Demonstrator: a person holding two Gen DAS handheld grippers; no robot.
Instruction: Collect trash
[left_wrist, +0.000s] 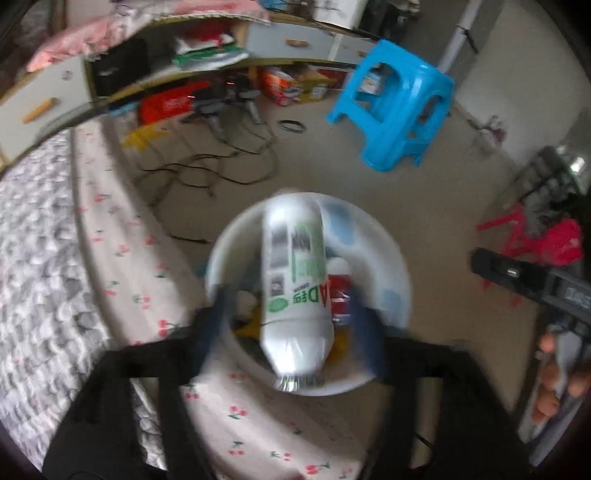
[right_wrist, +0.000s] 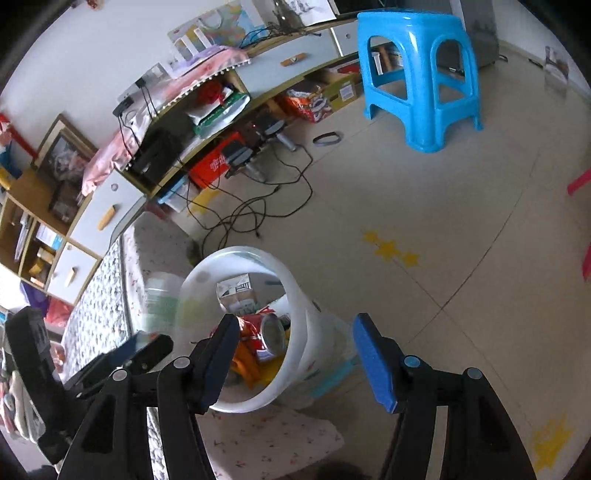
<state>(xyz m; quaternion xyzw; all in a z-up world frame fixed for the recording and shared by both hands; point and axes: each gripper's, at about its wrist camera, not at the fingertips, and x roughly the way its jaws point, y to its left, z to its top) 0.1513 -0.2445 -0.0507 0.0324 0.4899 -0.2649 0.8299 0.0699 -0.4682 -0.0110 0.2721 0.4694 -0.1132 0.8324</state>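
A white plastic bottle (left_wrist: 295, 280) with green print hangs blurred, neck towards me, over the white bin (left_wrist: 391, 258). My left gripper (left_wrist: 291, 321) is open; its blue pads (left_wrist: 218, 317) stand apart from the bottle on both sides. In the right wrist view the same bottle (right_wrist: 162, 299) is a blur at the bin's (right_wrist: 295, 291) left rim, above the left gripper (right_wrist: 147, 347). My right gripper (right_wrist: 295, 354) is open and empty over the bin's near rim. Inside lie a red can (right_wrist: 271, 332), a small carton (right_wrist: 240, 291) and orange wrappers (right_wrist: 245, 363).
The bin stands on the floor against a bed with a cherry-print sheet (left_wrist: 122, 236). Black cables (right_wrist: 258, 206) trail across the tiles towards a low shelf (right_wrist: 207, 122). A blue stool (right_wrist: 421, 81) stands farther off. The right gripper (left_wrist: 517, 275) and a hand (left_wrist: 554, 376) are at the right.
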